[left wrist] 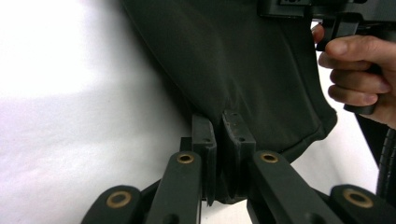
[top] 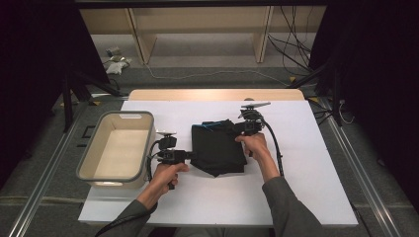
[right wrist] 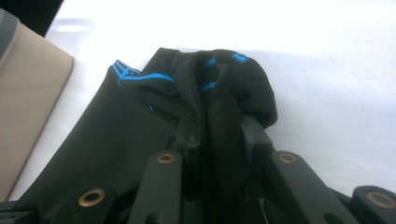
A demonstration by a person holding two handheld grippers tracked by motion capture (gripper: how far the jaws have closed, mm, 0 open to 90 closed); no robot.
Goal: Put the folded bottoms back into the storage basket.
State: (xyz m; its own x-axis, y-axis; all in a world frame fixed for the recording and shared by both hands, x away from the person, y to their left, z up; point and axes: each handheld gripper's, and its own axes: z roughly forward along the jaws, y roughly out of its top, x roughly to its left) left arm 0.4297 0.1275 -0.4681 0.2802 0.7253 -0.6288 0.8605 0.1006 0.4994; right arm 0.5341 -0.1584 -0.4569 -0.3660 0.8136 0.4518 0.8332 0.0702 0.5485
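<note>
While both jaws pinch cloth, the folded black garment [top: 218, 145] lies flat on the white worktop [top: 306, 187].
Left hand-held gripper [top: 190, 156] clamps its near-left edge; right hand-held gripper [top: 236, 129] clamps the bunched far-right corner with blue trim. Grasp done, by my reading; lifting or folding it, perhaps moving it to the empty bin [top: 99, 153] at left, remains.

One black garment [top: 218, 145] lies on the one white counter [top: 306, 187]. One grey bin [top: 117, 145] sits beside it. Two hand-held grippers are at work, the left hand-held gripper [top: 190, 156] and the right hand-held gripper [top: 236, 129], one in each of the person's two hands. Blue stripes show on the garment's trim in the right gripper view.
</note>
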